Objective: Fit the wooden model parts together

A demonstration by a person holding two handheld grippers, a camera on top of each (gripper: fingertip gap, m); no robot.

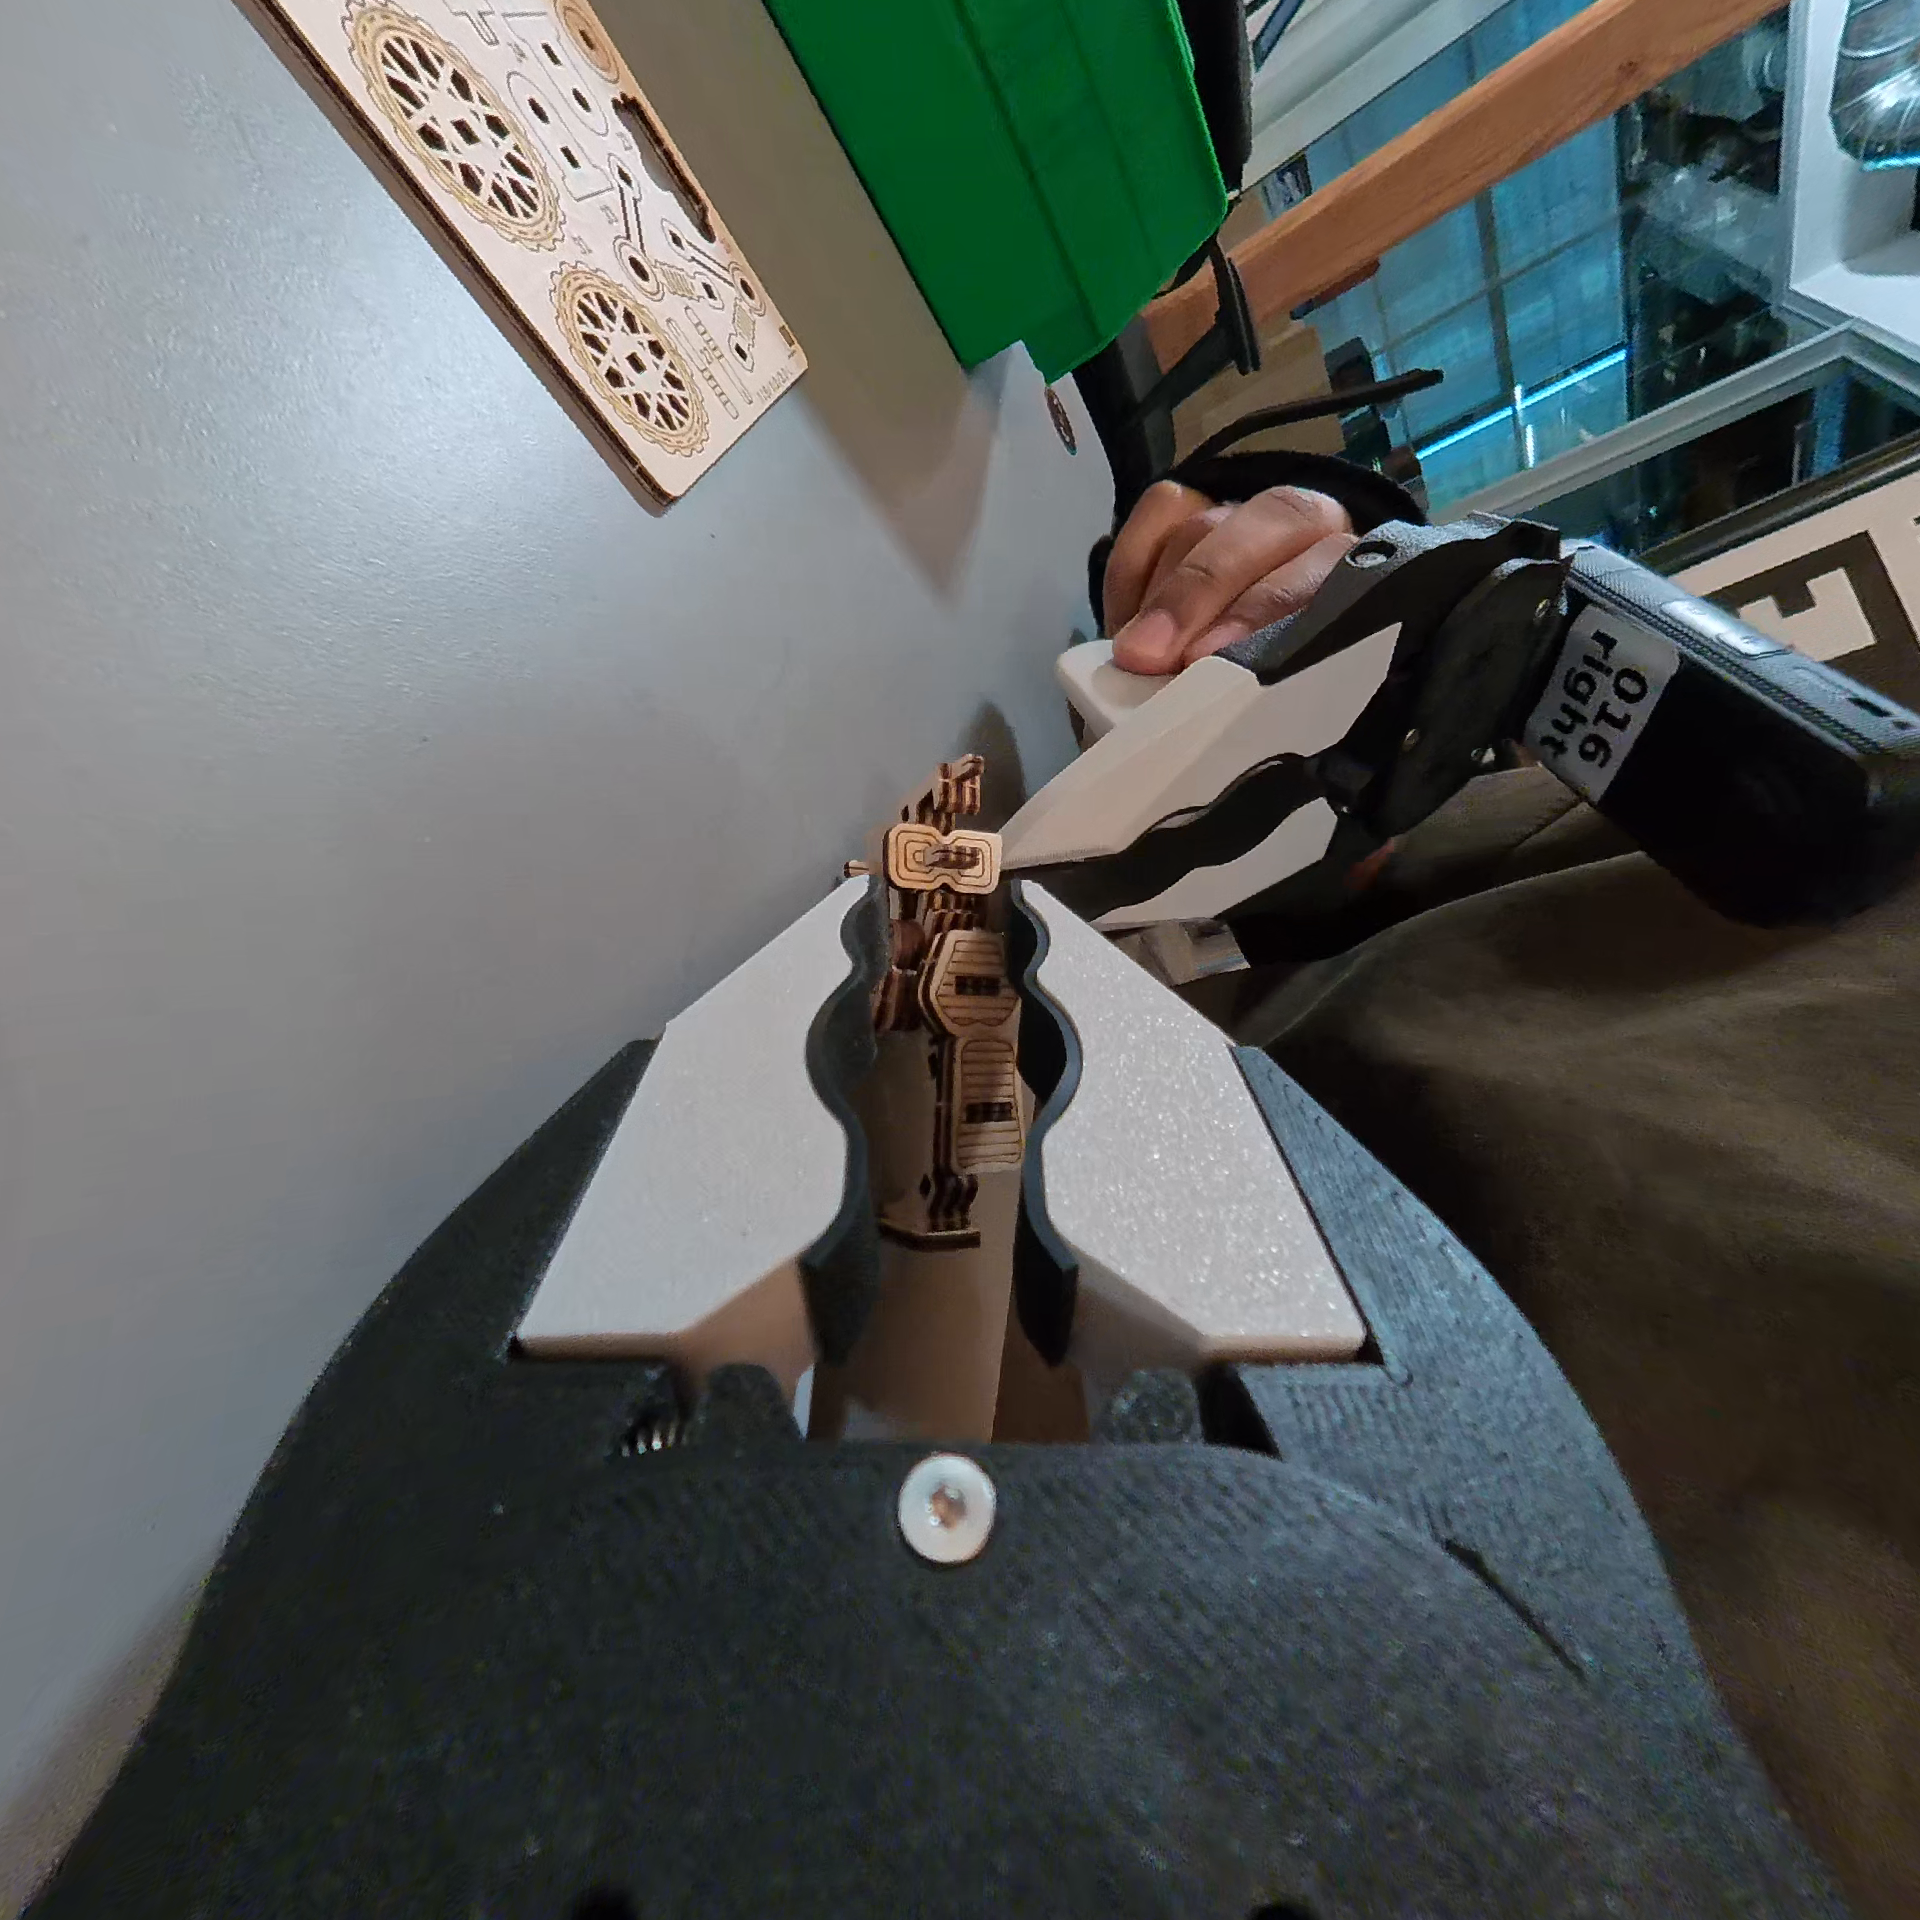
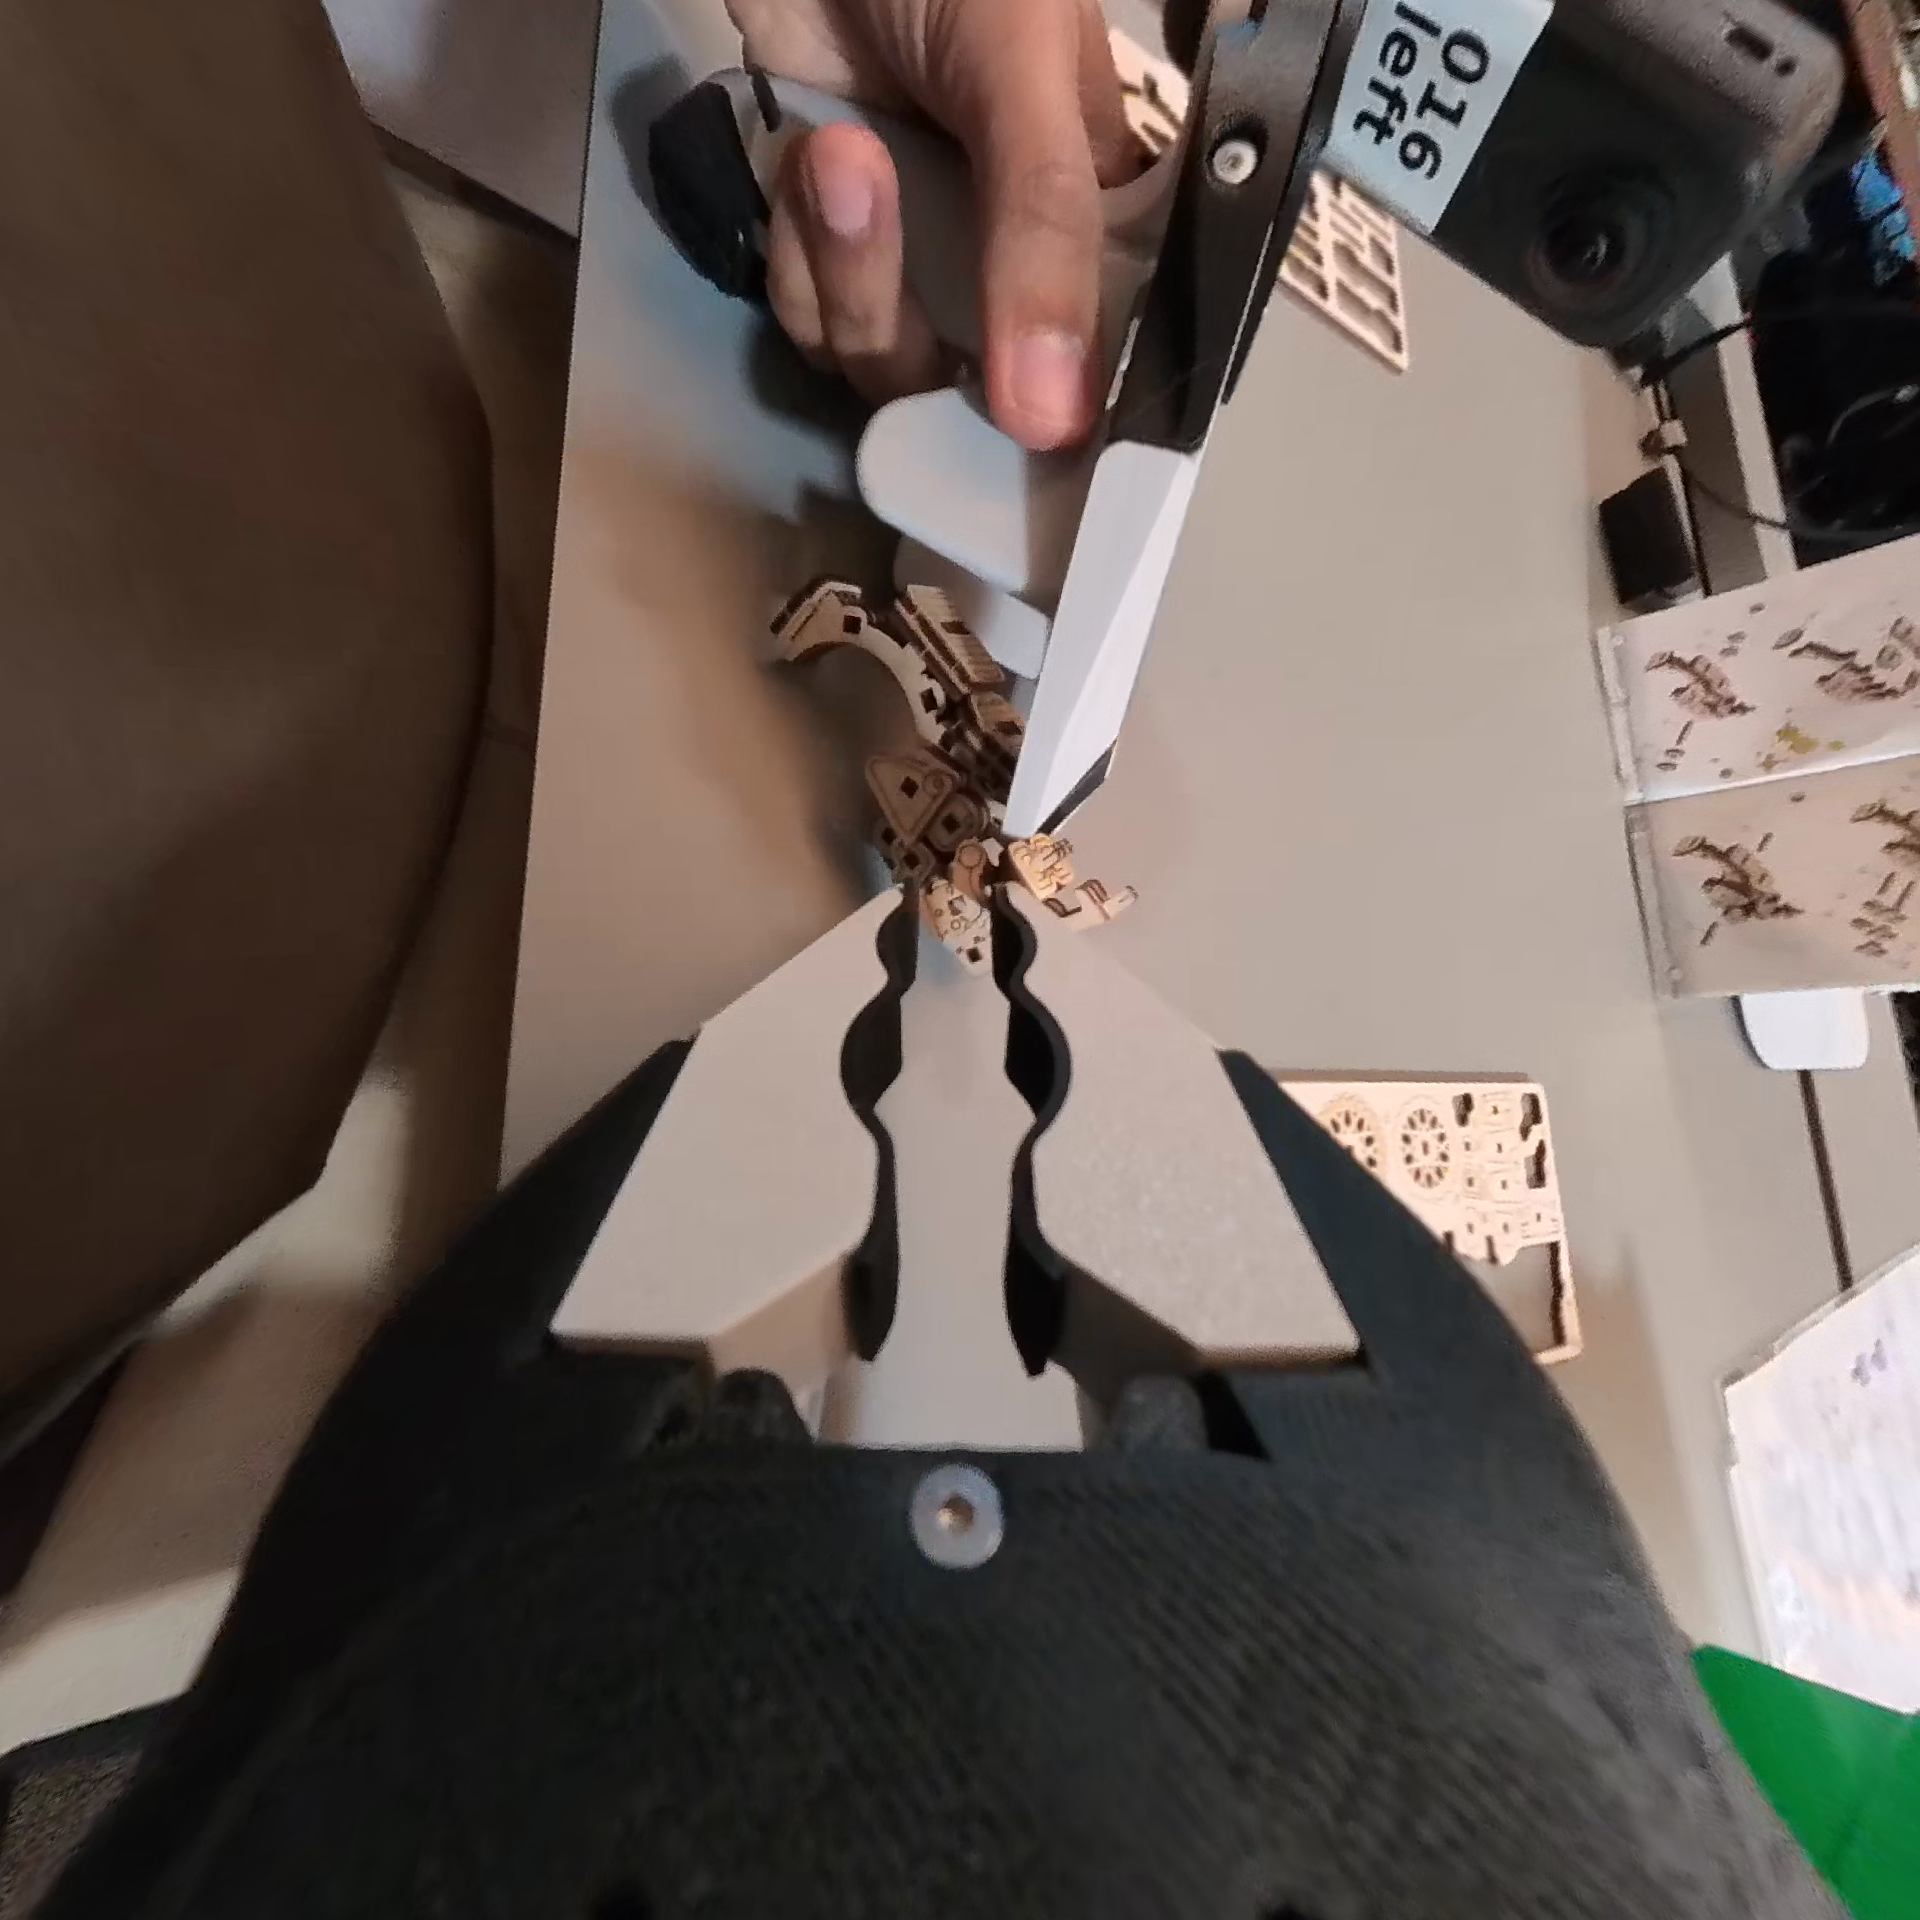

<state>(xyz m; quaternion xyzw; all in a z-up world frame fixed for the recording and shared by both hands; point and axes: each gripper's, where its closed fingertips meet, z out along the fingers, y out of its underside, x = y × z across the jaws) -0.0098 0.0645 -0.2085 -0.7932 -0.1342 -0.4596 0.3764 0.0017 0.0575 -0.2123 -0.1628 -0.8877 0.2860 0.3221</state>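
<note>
My left gripper point(image 1: 935, 899) is shut on a partly built wooden model point(image 1: 961, 1039), which stands between its fingers above the grey table point(image 1: 312, 727). My right gripper point(image 1: 1004, 847) comes in from the right and pinches a small flat wooden part point(image 1: 940, 857) against the model's far end. In the right wrist view, my right gripper point(image 2: 954, 902) is shut on that small part point(image 2: 956, 920). The left gripper point(image 2: 1027, 821) reaches down from above and holds the curved model point(image 2: 914, 707). The joint itself is partly hidden by the fingertips.
A laser-cut wooden sheet point(image 1: 520, 208) with wheels lies on the table next to a green bin point(image 1: 997, 166). In the right wrist view, another parts sheet point(image 2: 1455, 1174) and instruction pages point(image 2: 1766, 779) lie to the right. A person's hands and lap are close by.
</note>
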